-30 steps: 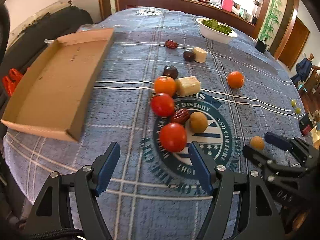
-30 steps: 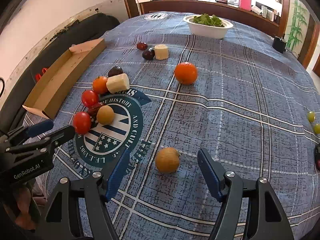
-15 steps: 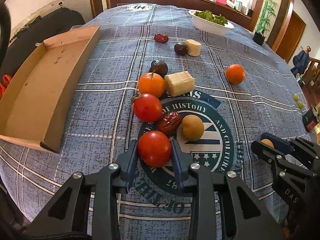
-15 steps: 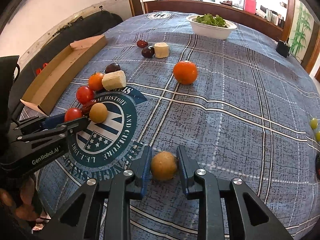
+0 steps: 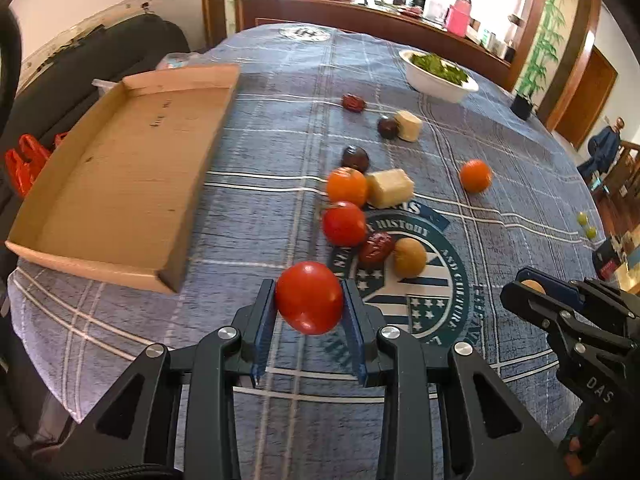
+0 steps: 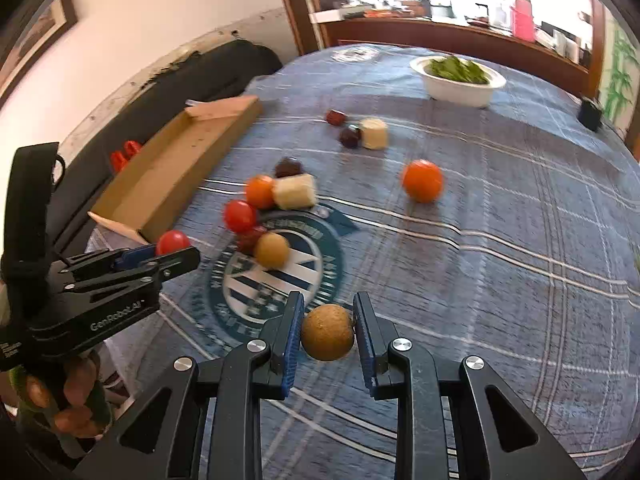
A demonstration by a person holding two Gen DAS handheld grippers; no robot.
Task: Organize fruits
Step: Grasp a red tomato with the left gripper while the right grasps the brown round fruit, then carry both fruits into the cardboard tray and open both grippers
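My left gripper is shut on a red tomato and holds it just above the blue cloth. A round brown fruit sits clamped in my right gripper, lifted a little off the table. Loose on the cloth lie a second tomato, an orange fruit, a red date, another brown fruit, a pale block and a lone orange. An open cardboard tray lies to the left with nothing in it.
Farther back lie a dark plum, a second plum beside a pale block, another date and a white bowl of greens. Two small green fruits rest near the right edge. A black couch runs along the left side.
Both grippers went from wide open to shut, the left on the tomato and the right on the brown fruit. Both fruits have since come up off the cloth.
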